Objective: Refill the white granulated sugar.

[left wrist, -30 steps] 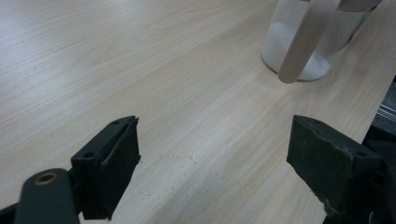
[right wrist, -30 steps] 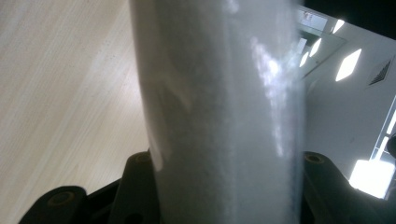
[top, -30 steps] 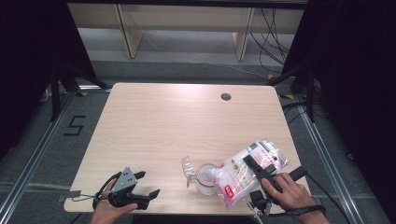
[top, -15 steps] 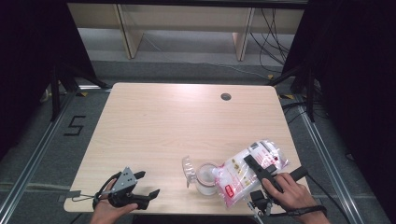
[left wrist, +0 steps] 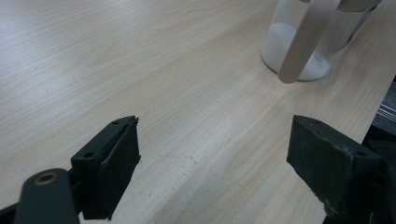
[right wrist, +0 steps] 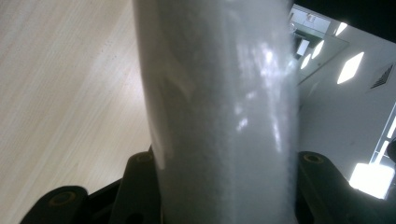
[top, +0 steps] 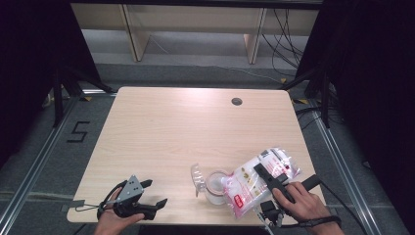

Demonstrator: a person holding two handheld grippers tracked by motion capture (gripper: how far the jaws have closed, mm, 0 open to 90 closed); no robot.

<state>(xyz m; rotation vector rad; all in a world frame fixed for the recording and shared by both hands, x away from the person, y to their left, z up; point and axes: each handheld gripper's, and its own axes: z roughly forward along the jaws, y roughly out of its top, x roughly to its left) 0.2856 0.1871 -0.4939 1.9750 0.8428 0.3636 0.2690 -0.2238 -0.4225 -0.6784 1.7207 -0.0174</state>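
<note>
High view: the right tool (top: 266, 175) clamps a bag (top: 254, 178) tilted over the jar (top: 214, 183). Left of the jar, the left tool (top: 147, 193) rests open. A slipping bag would likely spill powder.

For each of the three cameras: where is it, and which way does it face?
High view: above the near edge, facing forward and down on the pale wooden table; both hands and grippers show.
Left gripper view: on the left gripper, facing across the table to the clear glass jar; open black fingers.
Right gripper view: on the right gripper, facing the clear white-filled bag it clamps.
Shared: jar, high and left.
</note>
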